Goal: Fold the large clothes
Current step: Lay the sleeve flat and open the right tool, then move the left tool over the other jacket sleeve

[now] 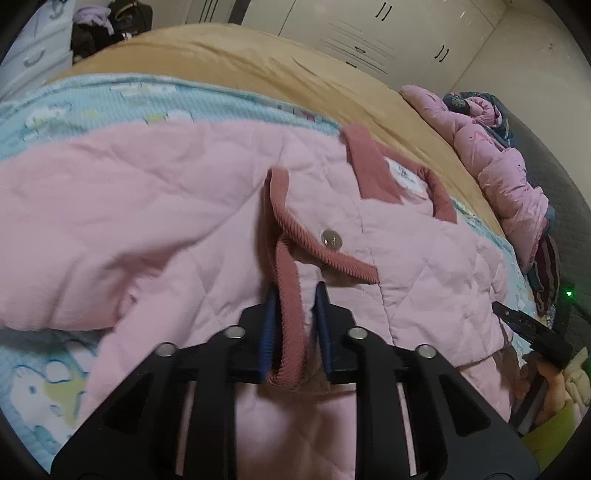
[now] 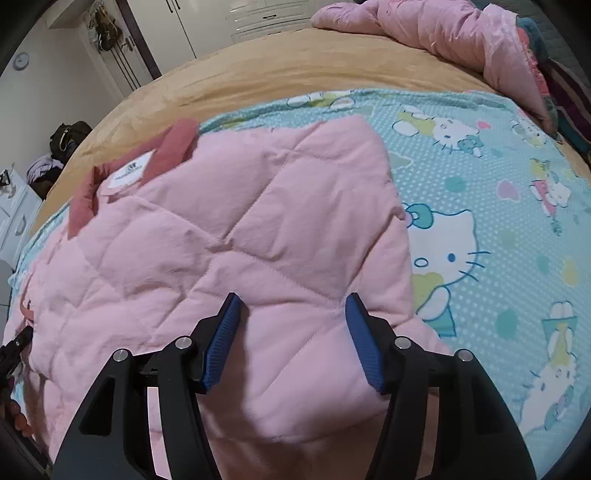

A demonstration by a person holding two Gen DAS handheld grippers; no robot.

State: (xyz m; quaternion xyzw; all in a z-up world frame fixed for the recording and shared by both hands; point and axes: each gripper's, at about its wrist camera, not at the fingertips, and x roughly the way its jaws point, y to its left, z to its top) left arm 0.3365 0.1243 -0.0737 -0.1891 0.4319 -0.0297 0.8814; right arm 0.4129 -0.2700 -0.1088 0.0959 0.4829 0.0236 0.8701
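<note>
Pink jacket (image 1: pixel 166 206) on bed; left gripper (image 1: pixel 293 291) pinching corduroy cuff (image 1: pixel 290 295)

Black left claw (image 1: pixel 295 295) (blue ribbed pads (image 1: pixel 266 332)), silver screws.

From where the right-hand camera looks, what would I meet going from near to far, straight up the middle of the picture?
The open right gripper → pink quilted jacket → Hello Kitty sheet → tan blanket → white wardrobe.

One pink quilted jacket (image 1: pixel 147 192), two tongs (image 1: pixel 295 306), one cartoon blanket (image 2: pixel 498 206)
</note>
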